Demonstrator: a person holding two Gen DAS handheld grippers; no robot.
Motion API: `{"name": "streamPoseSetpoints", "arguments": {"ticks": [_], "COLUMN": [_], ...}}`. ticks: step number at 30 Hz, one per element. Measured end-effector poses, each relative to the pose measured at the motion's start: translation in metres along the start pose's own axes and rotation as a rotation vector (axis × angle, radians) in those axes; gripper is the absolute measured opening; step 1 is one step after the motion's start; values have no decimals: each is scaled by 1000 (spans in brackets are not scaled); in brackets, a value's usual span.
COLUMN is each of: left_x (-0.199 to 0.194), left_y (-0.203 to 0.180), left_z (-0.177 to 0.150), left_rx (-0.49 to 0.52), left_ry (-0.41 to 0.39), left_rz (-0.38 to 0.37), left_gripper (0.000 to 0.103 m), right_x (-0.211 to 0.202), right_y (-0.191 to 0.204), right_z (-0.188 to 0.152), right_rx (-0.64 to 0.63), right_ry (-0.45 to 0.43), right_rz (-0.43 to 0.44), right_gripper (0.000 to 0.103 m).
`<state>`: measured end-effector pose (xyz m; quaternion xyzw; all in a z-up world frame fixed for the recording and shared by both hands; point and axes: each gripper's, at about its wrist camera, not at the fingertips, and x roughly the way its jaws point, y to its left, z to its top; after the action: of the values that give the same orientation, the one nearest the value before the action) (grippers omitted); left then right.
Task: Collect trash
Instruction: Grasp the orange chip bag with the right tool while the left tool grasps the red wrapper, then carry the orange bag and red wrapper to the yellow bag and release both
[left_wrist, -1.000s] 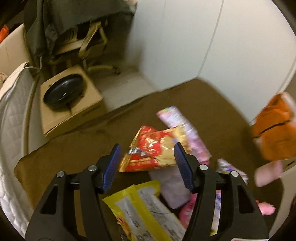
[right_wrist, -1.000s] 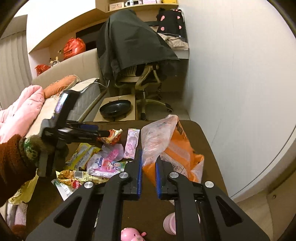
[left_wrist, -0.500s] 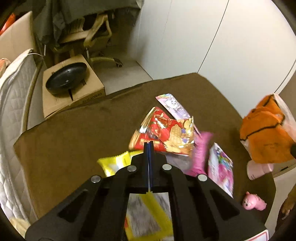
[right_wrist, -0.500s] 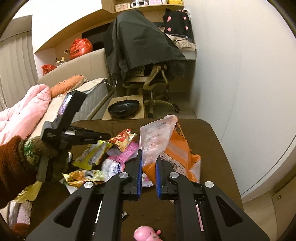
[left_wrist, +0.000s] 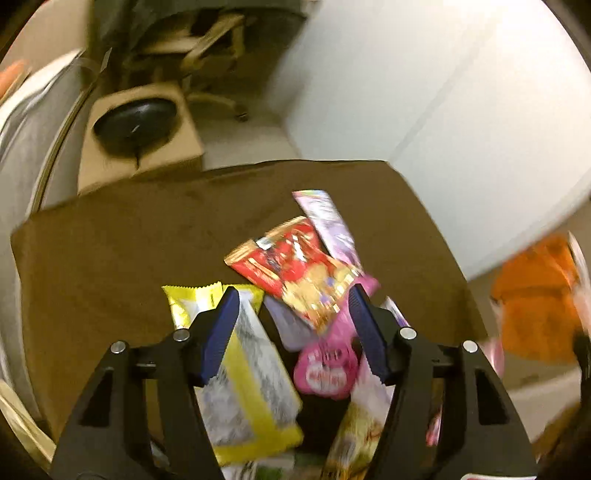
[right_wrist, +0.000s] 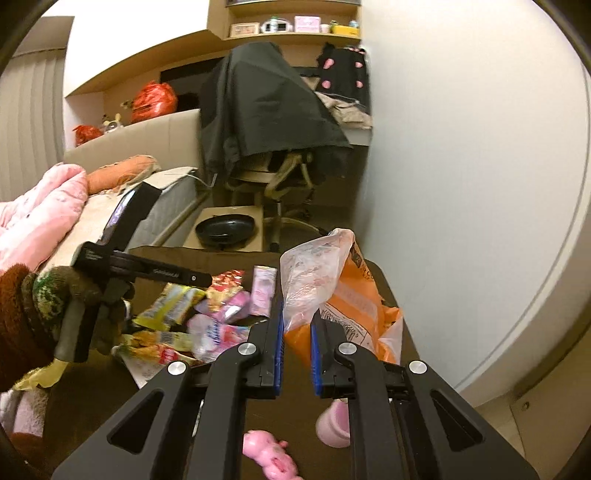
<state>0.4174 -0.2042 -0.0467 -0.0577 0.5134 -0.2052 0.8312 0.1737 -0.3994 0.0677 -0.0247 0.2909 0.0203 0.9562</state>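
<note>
Left hand-held gripper (left_wrist: 291, 306): black frame, blue ribbed pads; jaws had just been opening and stood wide, nothing pressed between them. It hung over a heap of wrappers on the brown cloth-covered table (left_wrist: 122, 251).

Heap, as seen from the left wrist: one red and gold foil snack wrapper (left_wrist: 295, 269), uppermost; one long lilac printed sachet (left_wrist: 325, 221) beyond it; one yellow packet with grey print (left_wrist: 247, 373), under the left pad; one bright pink pouch (left_wrist: 327, 369), beside the right pad. Picture blurred; print unreadable.

Right hand-held gripper (right_wrist: 297, 336): jaws narrow, clamped on the rim of a translucent plastic bag with an orange bag inside (right_wrist: 325, 280), which stood upright on the table's right side, just beside the heap.

Also on the table, near the right gripper: one small pink pig figure (right_wrist: 271, 452); one pale pink cup-shaped item (right_wrist: 334, 424).

Beyond the table: one cardboard box bearing a black round pan (right_wrist: 225, 227); one office chair draped in dark cloth (right_wrist: 266, 122).
</note>
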Motion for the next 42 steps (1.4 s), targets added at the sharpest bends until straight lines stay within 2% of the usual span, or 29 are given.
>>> {"name": "streamPoseSetpoints", "arguments": {"ticks": [2, 4, 5, 7, 9, 10, 12, 16, 23, 31, 36, 42], "left_x": [18, 34, 39, 39, 37, 32, 21, -27, -113, -180, -207, -234], "left_y": [1, -2, -4, -12, -17, -19, -22, -27, -23, -5, 12, 37], "left_z": [6, 9, 8, 6, 2, -1, -7, -25, -63, -128, -162, -193], "left_rx": [-59, -76, -72, -44, -39, -25, 6, 65, 71, 42, 37, 43], "left_ry": [16, 43, 60, 40, 48, 35, 1, -94, -217, -250, -289, -330], "left_rz": [45, 97, 108, 129, 73, 68, 69, 58, 14, -46, -33, 33], "left_gripper": [58, 56, 45, 22, 11, 8, 7, 7, 7, 7, 7, 7], "right_x": [3, 6, 7, 8, 9, 8, 7, 1, -23, -46, -59, -61], "right_y": [-7, -12, -14, -15, -13, -11, -8, 2, 28, 78, 111, 146], "right_z": [-4, -8, -10, -14, -16, -16, -16, -16, -6, 0, 3, 4], "right_rx": [10, 21, 27, 32, 33, 29, 21, 5, -31, -108, -166, -183], "right_ry": [7, 11, 13, 14, 16, 14, 11, -6, -63, -83, -90, -74], "right_rz": [-3, -1, 0, 4, 11, 14, 18, 34, 53, 104, 133, 183], "right_gripper": [12, 12, 12, 12, 12, 12, 12, 12, 12, 12, 12, 12]}}
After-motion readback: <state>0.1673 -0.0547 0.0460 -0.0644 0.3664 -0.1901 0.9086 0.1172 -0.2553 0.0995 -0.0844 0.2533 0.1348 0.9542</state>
